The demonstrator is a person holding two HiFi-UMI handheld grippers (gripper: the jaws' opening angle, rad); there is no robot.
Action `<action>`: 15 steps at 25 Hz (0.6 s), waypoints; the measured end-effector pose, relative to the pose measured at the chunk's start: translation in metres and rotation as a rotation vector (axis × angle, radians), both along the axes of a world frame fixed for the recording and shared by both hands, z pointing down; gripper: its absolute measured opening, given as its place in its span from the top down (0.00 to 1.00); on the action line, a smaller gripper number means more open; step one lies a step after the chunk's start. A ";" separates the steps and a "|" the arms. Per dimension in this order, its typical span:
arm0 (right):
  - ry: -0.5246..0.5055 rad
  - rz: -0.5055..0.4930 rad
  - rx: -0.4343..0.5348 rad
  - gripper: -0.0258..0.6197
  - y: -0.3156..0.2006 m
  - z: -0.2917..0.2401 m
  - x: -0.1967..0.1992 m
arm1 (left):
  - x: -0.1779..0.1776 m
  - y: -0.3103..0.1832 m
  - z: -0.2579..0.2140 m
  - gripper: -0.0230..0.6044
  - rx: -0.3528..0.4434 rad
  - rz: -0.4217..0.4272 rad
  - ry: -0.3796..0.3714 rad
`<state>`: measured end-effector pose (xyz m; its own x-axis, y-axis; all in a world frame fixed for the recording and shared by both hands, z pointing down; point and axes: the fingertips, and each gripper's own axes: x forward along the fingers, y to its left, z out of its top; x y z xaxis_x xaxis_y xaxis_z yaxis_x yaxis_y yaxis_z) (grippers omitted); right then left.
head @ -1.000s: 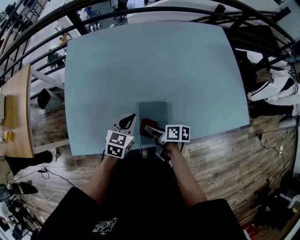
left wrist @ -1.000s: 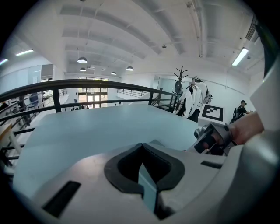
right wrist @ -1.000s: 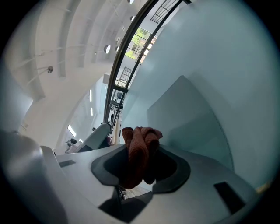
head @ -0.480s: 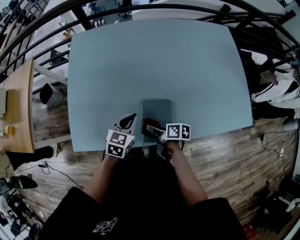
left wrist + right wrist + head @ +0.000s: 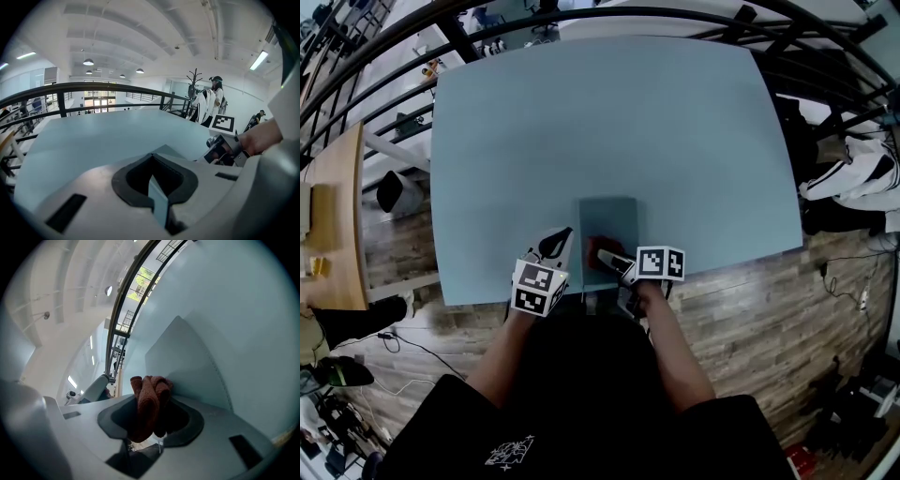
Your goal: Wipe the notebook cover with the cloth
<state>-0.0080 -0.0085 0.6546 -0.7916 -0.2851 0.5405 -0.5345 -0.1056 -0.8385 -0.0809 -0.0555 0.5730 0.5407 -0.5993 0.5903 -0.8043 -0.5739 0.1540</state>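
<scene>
Near the front edge of the pale blue table (image 5: 581, 112), a grey-blue notebook (image 5: 609, 217) is seen lying flat in the head view, with both tools parked at its near end. The jaws can't really be read from up there, so the gripper views are needed for that.

In the left gripper view, the left gripper (image 5: 154, 180) is seen closed on a thin pale blue edge, which looks like the notebook's near left side. A corner of the notebook pokes out just beyond the jaws. Something only this view gives: the other tool is caught off to the right, held in a hand (image 5: 257, 139), and a black railing (image 5: 93, 86) is seen past the table's far side.

In the right gripper view, the right gripper (image 5: 150, 413) is clamped on a bunched-up red cloth (image 5: 149, 397), with the notebook spread out right in front of it. Whether the cloth is actually touching the cover can't be told. In the head view the cloth is only a small red patch over the notebook's near left part.
</scene>
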 end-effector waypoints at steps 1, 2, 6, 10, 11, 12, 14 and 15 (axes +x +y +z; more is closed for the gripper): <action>0.002 0.005 -0.001 0.73 0.000 0.000 0.004 | 0.003 0.000 0.000 0.95 -0.001 0.004 0.001; 0.004 0.009 -0.001 0.73 0.001 0.000 0.007 | 0.006 0.000 0.000 0.95 -0.001 0.008 0.001; 0.011 0.034 0.000 0.73 0.001 0.001 0.022 | 0.017 -0.001 0.000 0.95 0.000 0.021 0.008; 0.018 0.058 0.002 0.73 0.000 0.001 0.039 | 0.030 0.000 0.001 0.95 -0.002 0.037 0.013; 0.019 0.064 0.002 0.73 0.000 0.001 0.043 | 0.033 0.001 0.001 0.95 -0.002 0.041 0.015; 0.020 0.070 0.002 0.73 0.000 0.002 0.047 | 0.036 0.001 0.002 0.95 -0.003 0.045 0.016; 0.021 0.082 0.001 0.73 0.000 0.002 0.055 | 0.042 0.002 0.002 0.95 -0.006 0.051 0.017; 0.022 0.088 0.000 0.73 0.001 0.002 0.058 | 0.044 0.002 0.003 0.95 -0.006 0.053 0.017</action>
